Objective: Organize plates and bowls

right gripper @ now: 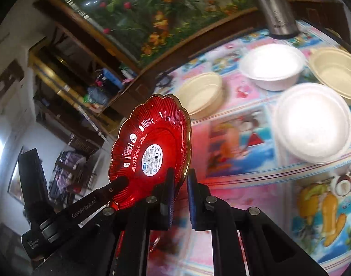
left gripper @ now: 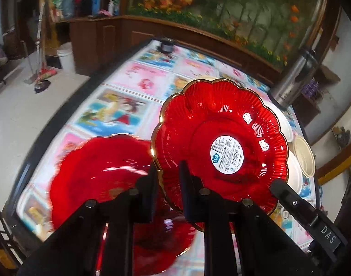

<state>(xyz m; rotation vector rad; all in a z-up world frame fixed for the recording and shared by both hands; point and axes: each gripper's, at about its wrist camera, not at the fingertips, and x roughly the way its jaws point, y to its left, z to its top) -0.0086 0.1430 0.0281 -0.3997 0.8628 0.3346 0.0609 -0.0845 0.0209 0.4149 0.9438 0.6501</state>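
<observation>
A steel flask [right gripper: 277,11] is seen upright at far edge of a table w/ cartoon-print cloth [right gripper: 242,138]. A flower mural [left gripper: 232,7] is set behind, above a wood cabinet [left gripper: 101,36]. On the floor a white bucket [left gripper: 66,56] & a mop [left gripper: 41,78] are seen.

Second red plate [left gripper: 101,174] motion-smeared, its near part hidden behind the left gripper [left gripper: 168,179]. Bowls [left gripper: 301,156] mostly hidden behind the lifted plate [left gripper: 221,142]; count unclear there. Flask [right gripper: 276,7] top cut off by frame edge. Label [right gripper: 153,161] print too small to read. Tablecloth [right gripper: 239,138] pictures blurred. Small dark object [left gripper: 167,44] at far table edge unidentifiable.
</observation>
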